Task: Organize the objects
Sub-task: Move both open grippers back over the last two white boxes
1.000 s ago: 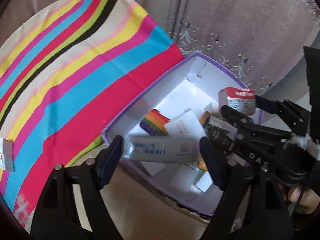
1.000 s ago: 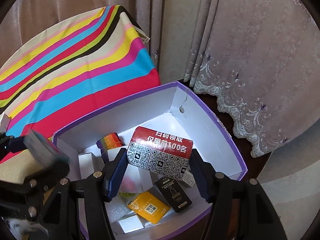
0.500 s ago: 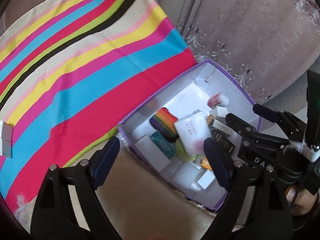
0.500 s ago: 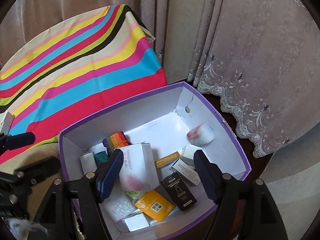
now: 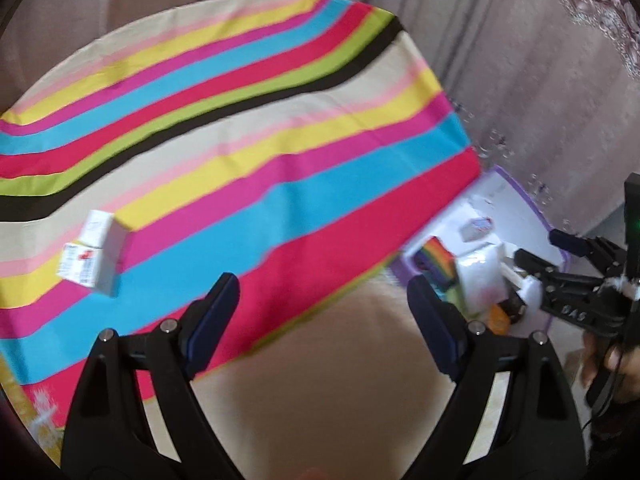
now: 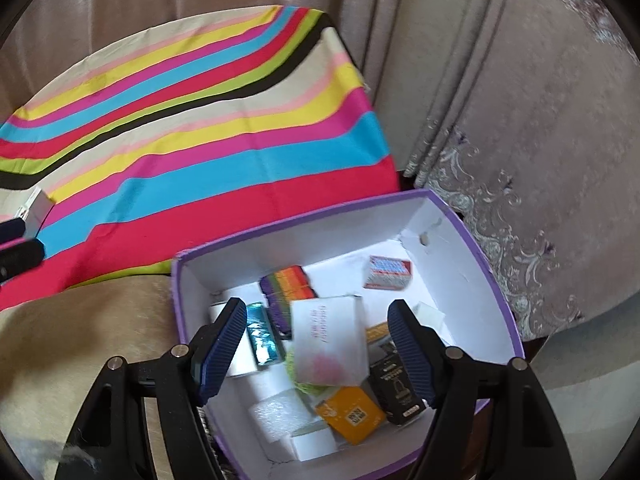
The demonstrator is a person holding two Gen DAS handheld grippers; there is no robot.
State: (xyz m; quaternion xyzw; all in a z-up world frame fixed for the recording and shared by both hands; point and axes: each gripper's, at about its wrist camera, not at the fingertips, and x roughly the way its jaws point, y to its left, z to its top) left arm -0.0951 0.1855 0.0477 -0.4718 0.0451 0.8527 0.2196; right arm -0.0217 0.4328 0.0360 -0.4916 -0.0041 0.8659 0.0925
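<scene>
A purple-rimmed white box holds several small packages, among them a red QR-code box, a rainbow-striped box, a teal pack, a white pouch and an orange pack. My right gripper is open and empty above the box. My left gripper is open and empty over the striped cloth's near edge. A small white box with red print lies on the striped cloth, left of the left gripper. It also shows at the left edge of the right wrist view.
The purple box sits right of the table in the left wrist view, with the right gripper over it. Beige curtains hang behind. A tan cushion-like surface lies below the cloth.
Both grippers opened and dropped their packages into the purple box: the left let go of a long silver-white pack, the right the red QR-code box. The left gripper swung left toward the striped cloth.
</scene>
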